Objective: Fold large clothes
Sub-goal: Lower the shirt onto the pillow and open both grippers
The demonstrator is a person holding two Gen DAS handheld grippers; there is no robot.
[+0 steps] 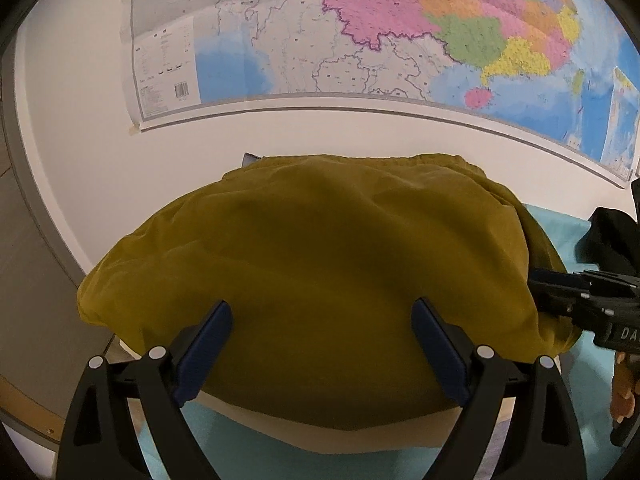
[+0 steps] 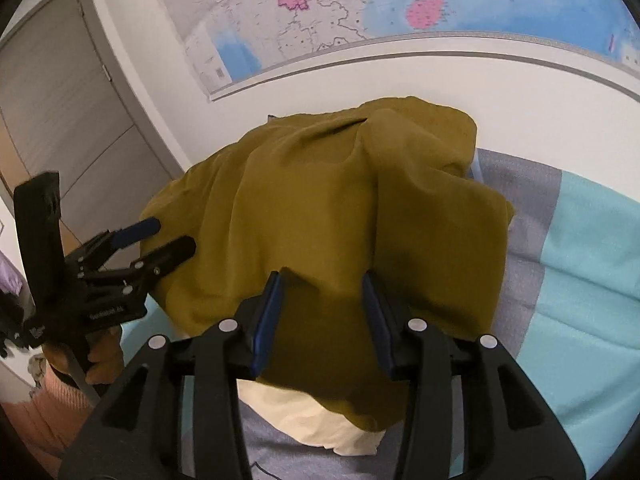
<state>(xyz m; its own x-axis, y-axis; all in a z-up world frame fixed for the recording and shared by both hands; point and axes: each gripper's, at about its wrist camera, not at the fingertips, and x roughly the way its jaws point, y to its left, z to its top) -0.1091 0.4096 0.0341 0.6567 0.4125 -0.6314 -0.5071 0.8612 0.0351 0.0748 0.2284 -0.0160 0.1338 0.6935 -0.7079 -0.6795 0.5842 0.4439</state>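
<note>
Mustard-yellow garment (image 1: 320, 280) lies mounded over a cream pillow (image 2: 304, 420) on the blue-and-grey bedspread (image 2: 580, 280), below the wall map (image 1: 360, 28). Left gripper (image 1: 322, 322) hangs over it, fingers spread wide, holding nothing. Right gripper (image 2: 322, 294) sits part-open; a ridge of cloth rises between its pads, though I see no pinch. It looks light, limp and creasy; best taken by the hem at six o'clock.

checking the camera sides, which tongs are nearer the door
Left. The left tongs sit at the cloth's edge on the door side, open. The right tongs hover over the cloth's middle, farther from the door, open.
</note>
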